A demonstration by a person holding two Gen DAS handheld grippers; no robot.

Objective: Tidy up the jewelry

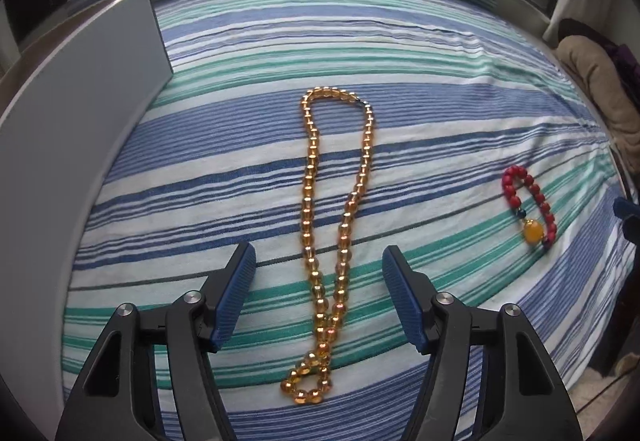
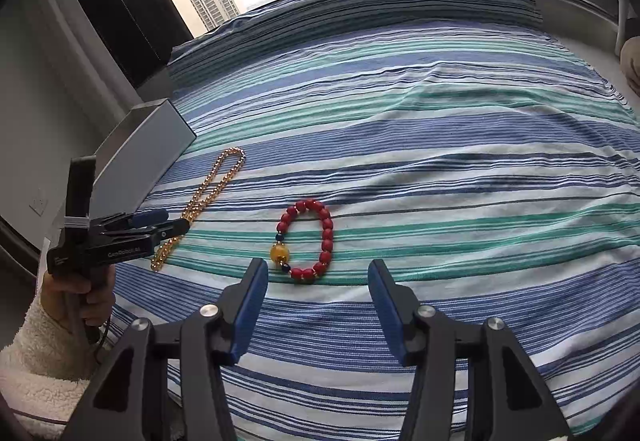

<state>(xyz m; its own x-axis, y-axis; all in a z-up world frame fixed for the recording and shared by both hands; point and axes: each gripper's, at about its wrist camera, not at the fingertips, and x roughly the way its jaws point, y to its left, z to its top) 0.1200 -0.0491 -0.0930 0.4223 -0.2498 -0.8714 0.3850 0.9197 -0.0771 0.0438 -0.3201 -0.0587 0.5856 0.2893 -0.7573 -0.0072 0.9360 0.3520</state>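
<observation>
We count two pieces of jewelry on one striped bed (image 1: 440, 145): one amber bead necklace (image 1: 320, 241) lying between our left tongs (image 1: 319, 269), and one red bead bracelet (image 2: 306, 241) (carrying a single large yellow bead) just ahead of our right tongs (image 2: 318, 273). One grey box (image 2: 140, 157) stands left of both pairs of tongs.

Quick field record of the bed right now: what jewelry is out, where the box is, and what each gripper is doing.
surface: striped bedsheet
necklace: amber bead necklace lying stretched out on the sheet
bracelet: red bead bracelet with a yellow bead, lying apart from the necklace
box: grey box beside the necklace
left gripper: open, over the necklace's near end
right gripper: open, just short of the bracelet, holding nothing
</observation>
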